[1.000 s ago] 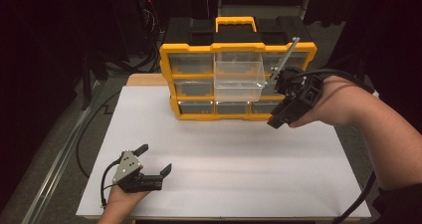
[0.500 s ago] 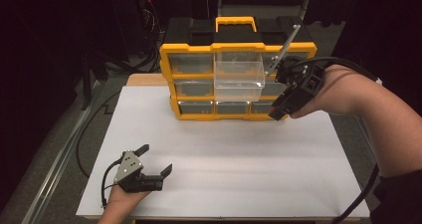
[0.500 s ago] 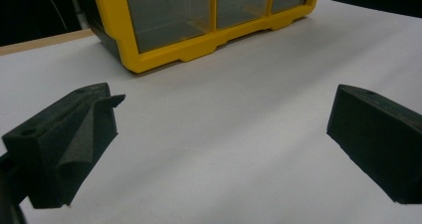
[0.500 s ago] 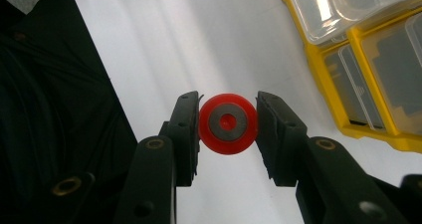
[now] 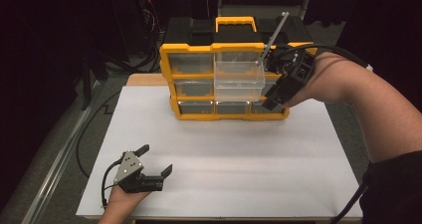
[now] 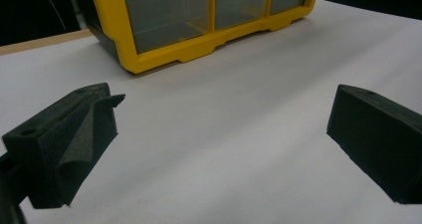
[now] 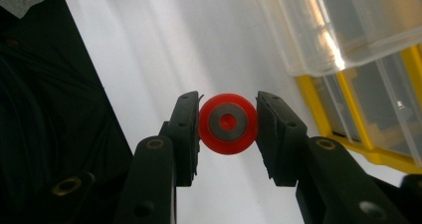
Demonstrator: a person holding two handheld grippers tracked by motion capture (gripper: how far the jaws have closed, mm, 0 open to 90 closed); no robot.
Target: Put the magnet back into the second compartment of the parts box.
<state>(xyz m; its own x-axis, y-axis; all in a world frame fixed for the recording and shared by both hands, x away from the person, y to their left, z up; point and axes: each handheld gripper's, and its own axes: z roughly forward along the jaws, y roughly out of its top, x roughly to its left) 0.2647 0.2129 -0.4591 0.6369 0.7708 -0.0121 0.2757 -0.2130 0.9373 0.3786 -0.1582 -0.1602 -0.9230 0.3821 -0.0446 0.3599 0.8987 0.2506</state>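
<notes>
Red-handled tool (image 7: 228, 124), probably a screwdriver, sits clamped in the right claw (image 7: 228, 134) beside the pulled-out clear drawer (image 5: 239, 74) of the yellow organizer (image 5: 191, 47) at the counter's (image 5: 224, 154) far edge; left claw (image 5: 154, 159) rests open and empty near the front left corner.

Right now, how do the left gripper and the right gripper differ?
The left gripper rests low on the white table near the front edge, while the right gripper is raised beside the yellow drawer organizer. The left gripper's jaws stand wide apart with nothing between them; the right gripper's jaws are clamped on a red wheel. Both have black jaws and are hand-held.
</notes>
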